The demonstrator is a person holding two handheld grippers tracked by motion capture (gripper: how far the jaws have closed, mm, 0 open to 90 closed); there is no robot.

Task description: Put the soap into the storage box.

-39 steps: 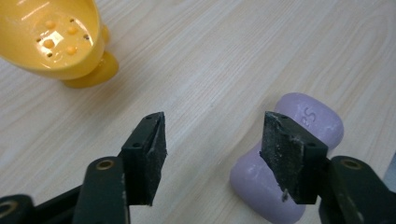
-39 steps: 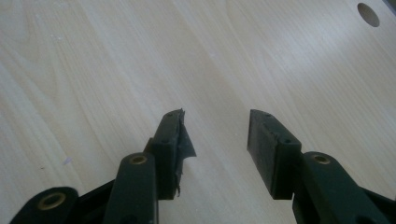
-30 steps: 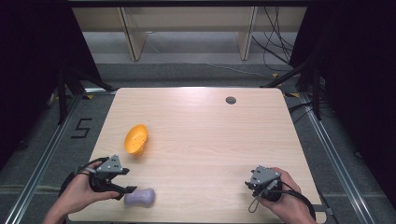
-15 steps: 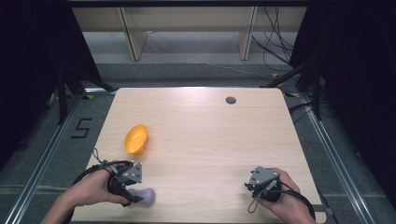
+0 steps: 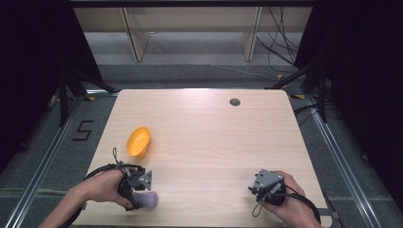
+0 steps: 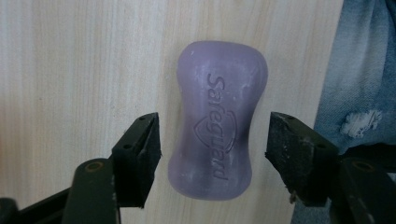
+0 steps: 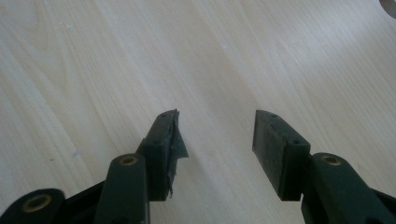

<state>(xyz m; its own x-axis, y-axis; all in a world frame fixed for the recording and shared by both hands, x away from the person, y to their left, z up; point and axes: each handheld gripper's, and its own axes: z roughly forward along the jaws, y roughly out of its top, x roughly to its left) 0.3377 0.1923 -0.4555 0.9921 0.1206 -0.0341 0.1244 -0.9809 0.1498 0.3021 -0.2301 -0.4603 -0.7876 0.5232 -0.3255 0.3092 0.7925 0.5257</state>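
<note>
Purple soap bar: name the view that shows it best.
The left gripper view: the purple soap bar lies lengthwise, its embossed lettering readable. The high view shows a small lilac lump by the left hand.

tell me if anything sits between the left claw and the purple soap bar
Nothing visible does. The left claw straddles the soap bar, its jaws just closing, a bare gap still on each side. The orange dish lies apart, farther up the table.
</note>
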